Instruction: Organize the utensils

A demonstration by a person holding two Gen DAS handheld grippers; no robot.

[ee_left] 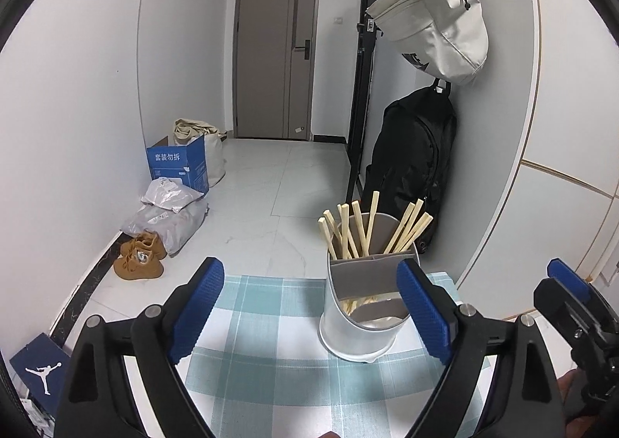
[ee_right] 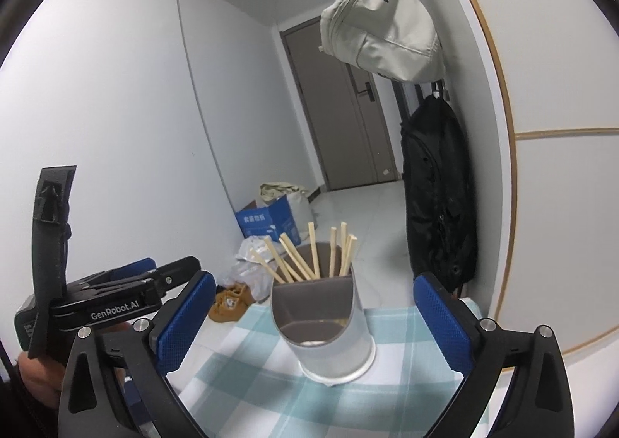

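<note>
**Chopsticks are in the holder, both grippers wide open**

Writing first, since we can read some. The left gripper [ee_right: 116, 295], seen from the right wrist camera, has "GenRobot.AI" printed in white on its black body. Down the hallway, a blue cardboard box [ee_left: 178, 163] carries white Chinese characters that we read as 套装勿拆. At the lower left of the left wrist view there's a dark blue box [ee_left: 36, 364] with the white Jumpman figure on it.

Tongs next. In its own camera, the left gripper [ee_left: 309, 310] has its blue pads spread wide, with nothing between them and nothing touched; its right-hand pad just overlaps the holder in the picture. The right gripper [ee_right: 313, 322] is spread wide too. The holder sits in the gap between its pads in the picture, but the pads stay clear of it.

Containers: a silver utensil holder [ee_left: 358, 326] stands upright on a teal-and-white checked tablecloth [ee_left: 263, 353]. A grey divider splits it. A bunch of wooden chopsticks [ee_left: 371, 229] stands fanned out in the taller back compartment. The lower front compartment shows something pale inside, and we can't tell what.

A beige bag [ee_left: 433, 20] and a black backpack [ee_left: 414, 155] hang on the wall behind it.
</note>
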